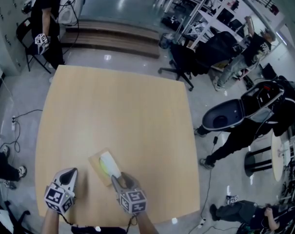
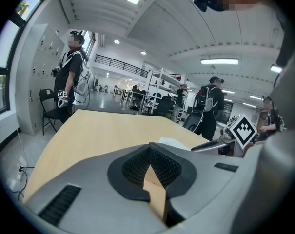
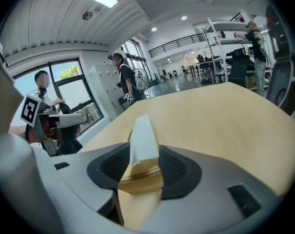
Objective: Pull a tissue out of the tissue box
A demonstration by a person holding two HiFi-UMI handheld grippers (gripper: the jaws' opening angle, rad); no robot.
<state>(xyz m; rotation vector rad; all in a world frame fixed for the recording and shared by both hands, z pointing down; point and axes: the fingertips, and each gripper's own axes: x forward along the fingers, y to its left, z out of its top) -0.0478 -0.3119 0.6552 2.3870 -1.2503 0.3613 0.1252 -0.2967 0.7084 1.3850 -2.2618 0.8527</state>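
Note:
A flat tan tissue box (image 1: 99, 168) lies near the wooden table's (image 1: 118, 111) front edge, with a white tissue (image 1: 109, 164) sticking out of its top. My right gripper (image 1: 119, 179) sits just behind the box, jaws open. In the right gripper view the tissue (image 3: 143, 140) stands upright out of the box (image 3: 140, 179), between the spread pads of the right gripper (image 3: 141, 167). The left gripper (image 1: 69, 175) rests left of the box, apart from it. In its own view the left gripper (image 2: 150, 150) has its tips together, with the tissue (image 2: 174, 143) just past them.
Several people stand around the table: one with a chair (image 1: 28, 38) at the far left corner and others by an open dark case (image 1: 225, 113) on the right. An office chair (image 1: 184, 65) stands beyond the far right corner. Cables (image 1: 15, 123) lie on the floor left.

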